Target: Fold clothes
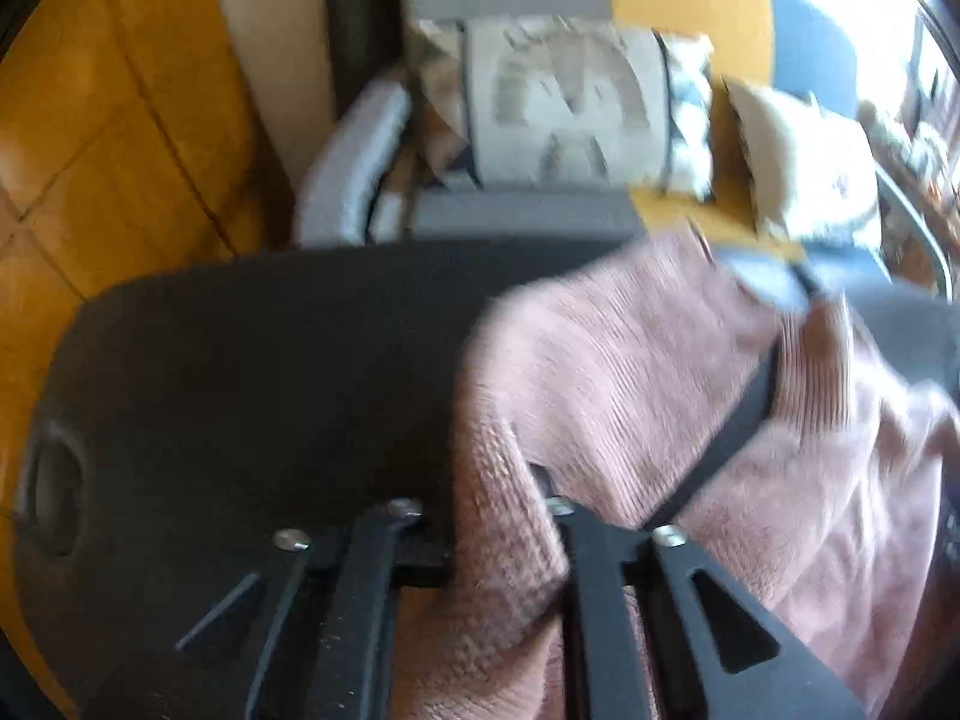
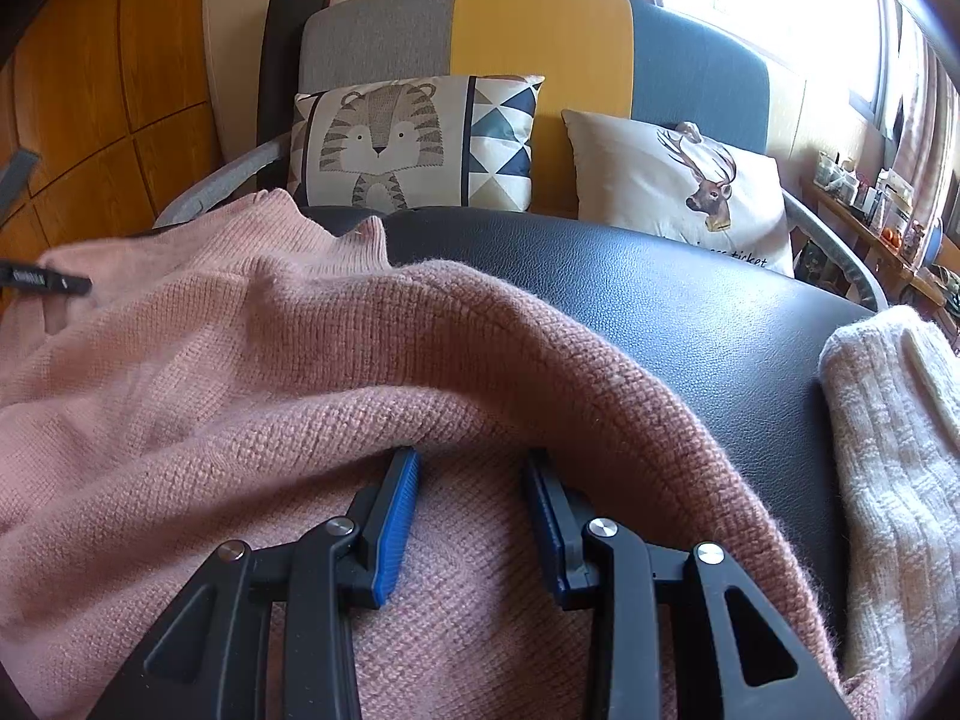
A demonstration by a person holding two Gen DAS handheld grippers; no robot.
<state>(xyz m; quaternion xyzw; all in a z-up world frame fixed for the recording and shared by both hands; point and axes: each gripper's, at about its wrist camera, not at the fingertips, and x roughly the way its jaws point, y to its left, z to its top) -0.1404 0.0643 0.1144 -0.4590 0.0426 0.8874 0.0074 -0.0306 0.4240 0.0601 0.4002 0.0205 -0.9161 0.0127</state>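
Left wrist view, blurred: we are seeing the left gripper (image 1: pixel 501 546) pinching what appears to be a fold of the pink sweater (image 1: pixel 630 372), its jaws closed on the knit. Right wrist view: the right gripper (image 2: pixel 474 516) is standing partly open, its blue pads (image 2: pixel 396 528) straddling a raised ridge of the sweater, which is lying across the black leather surface (image 2: pixel 660 300). Beyond, a cream knit garment (image 2: pixel 888 450) is resting beside it; farther back, a tiger cushion (image 2: pixel 414 144) and a deer cushion (image 2: pixel 678 180) are leaning on the sofa (image 2: pixel 540 30).
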